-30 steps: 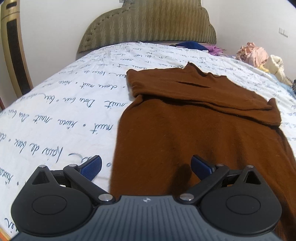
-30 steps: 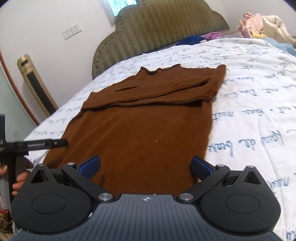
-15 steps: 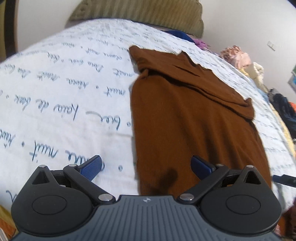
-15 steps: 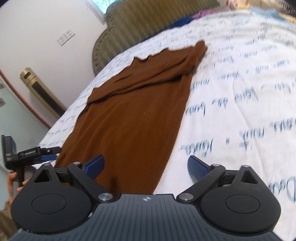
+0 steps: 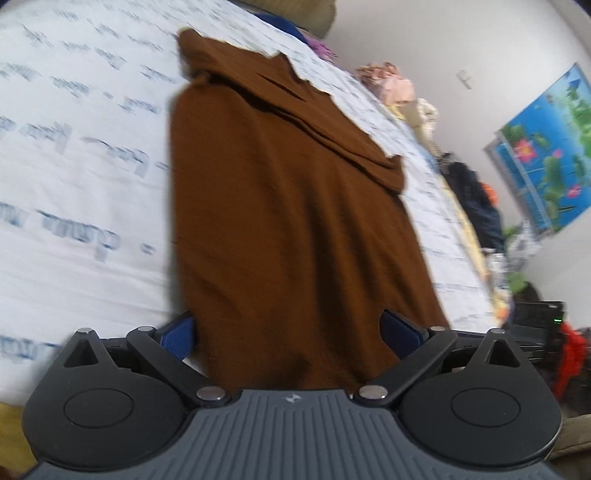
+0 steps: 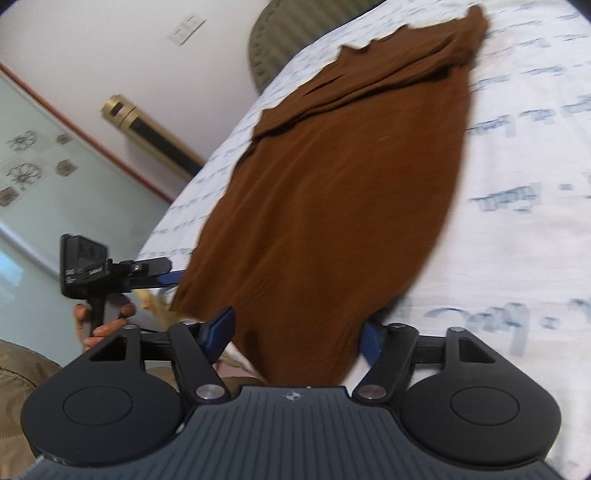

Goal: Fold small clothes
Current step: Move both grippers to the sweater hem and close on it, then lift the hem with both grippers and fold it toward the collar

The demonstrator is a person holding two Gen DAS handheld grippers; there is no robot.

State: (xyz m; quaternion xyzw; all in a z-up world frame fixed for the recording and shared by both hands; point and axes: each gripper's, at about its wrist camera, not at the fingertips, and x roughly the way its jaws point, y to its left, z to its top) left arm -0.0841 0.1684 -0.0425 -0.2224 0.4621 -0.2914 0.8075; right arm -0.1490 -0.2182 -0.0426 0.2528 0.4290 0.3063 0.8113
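A home bedroom: I am working at a bed point(image 5: 85, 206) that is wearing a white sheet printed with blue handwriting, its padded olive headboard point(image 6: 284, 40) standing against the far wall. Loose clothes point(image 5: 391, 83) are lying heaped along the bed's far right side, and a bright aquarium poster point(image 5: 546, 147) is hanging on the right wall. To the left, a gold floor-standing air conditioner point(image 6: 151, 129) is standing near wall switches point(image 6: 186, 24).
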